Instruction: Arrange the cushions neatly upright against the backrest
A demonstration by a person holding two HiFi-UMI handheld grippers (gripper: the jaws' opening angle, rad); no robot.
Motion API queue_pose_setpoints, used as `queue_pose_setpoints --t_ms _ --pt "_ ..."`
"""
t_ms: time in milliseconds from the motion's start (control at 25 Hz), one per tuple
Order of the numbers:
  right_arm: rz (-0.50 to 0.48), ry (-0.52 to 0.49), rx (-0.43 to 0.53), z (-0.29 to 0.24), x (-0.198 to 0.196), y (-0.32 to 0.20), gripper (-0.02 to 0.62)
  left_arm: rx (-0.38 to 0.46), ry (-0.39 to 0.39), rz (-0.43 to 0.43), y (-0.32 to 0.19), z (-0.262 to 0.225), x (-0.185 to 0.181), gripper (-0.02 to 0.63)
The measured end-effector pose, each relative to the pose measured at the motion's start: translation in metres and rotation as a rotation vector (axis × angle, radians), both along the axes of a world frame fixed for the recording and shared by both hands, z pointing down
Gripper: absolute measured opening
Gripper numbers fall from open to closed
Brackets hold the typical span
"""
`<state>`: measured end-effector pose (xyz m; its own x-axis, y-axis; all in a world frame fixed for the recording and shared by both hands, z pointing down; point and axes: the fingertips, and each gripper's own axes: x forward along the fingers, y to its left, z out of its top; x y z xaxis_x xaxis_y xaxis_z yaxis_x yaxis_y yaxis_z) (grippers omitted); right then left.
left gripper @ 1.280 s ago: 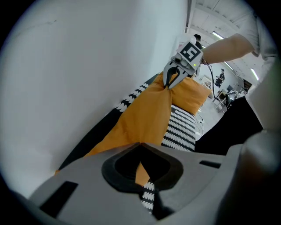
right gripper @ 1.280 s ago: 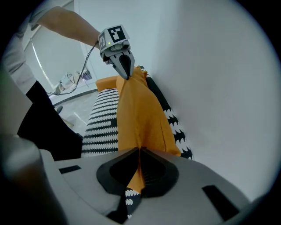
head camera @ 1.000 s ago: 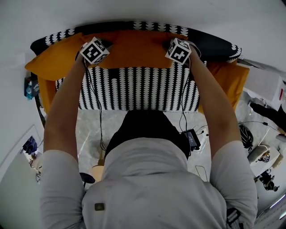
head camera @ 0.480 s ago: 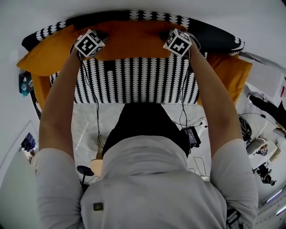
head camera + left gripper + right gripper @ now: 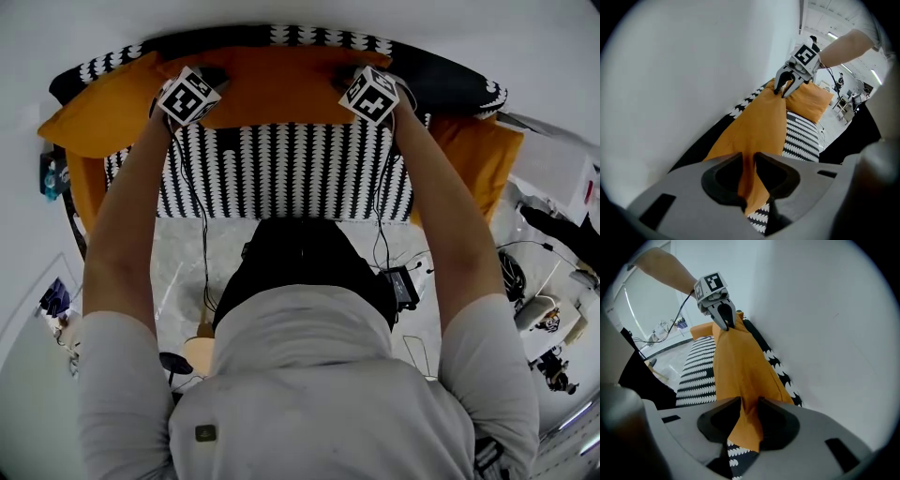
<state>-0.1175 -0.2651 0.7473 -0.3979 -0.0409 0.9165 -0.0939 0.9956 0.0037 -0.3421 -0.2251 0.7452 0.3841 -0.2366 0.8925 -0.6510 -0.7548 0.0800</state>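
An orange cushion (image 5: 272,84) stands upright against the black-and-white backrest (image 5: 450,86) of a patterned sofa (image 5: 291,173). My left gripper (image 5: 212,77) is at the cushion's top left corner and my right gripper (image 5: 349,77) at its top right corner. Both pairs of jaws have just been opening. The cushion's top edge (image 5: 754,136) still lies between the left gripper's (image 5: 749,161) parted pads, and between the right gripper's (image 5: 749,409) too. Each gripper view shows the other gripper at the far corner: the right one (image 5: 783,89) and the left one (image 5: 725,320).
A second orange cushion (image 5: 94,117) lies at the sofa's left end and a third (image 5: 483,159) at its right end. A white wall (image 5: 300,14) runs right behind the backrest. Cables and a black box (image 5: 405,286) lie on the floor by the person.
Both grippers and the middle cushion shifted slightly toward the backrest between the first frame and the second. Since then they have held their places at the cushion's top corners.
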Motion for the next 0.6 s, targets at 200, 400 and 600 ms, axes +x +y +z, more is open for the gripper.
queue_pose_setpoints --t_ms 200,400,600 --pt "0.011 -0.022 0.031 -0.017 0.004 0.007 0.172 0.055 0.019 -0.01 0.002 -0.023 0.017 0.109" --pt "0.045 -0.067 0.063 -0.045 0.014 0.016 0.172 0.104 0.052 -0.074 0.009 -0.052 0.031 0.112" --pt "0.123 -0.151 0.092 -0.086 0.032 0.027 0.172 0.168 0.12 -0.193 0.019 -0.087 0.045 0.112"
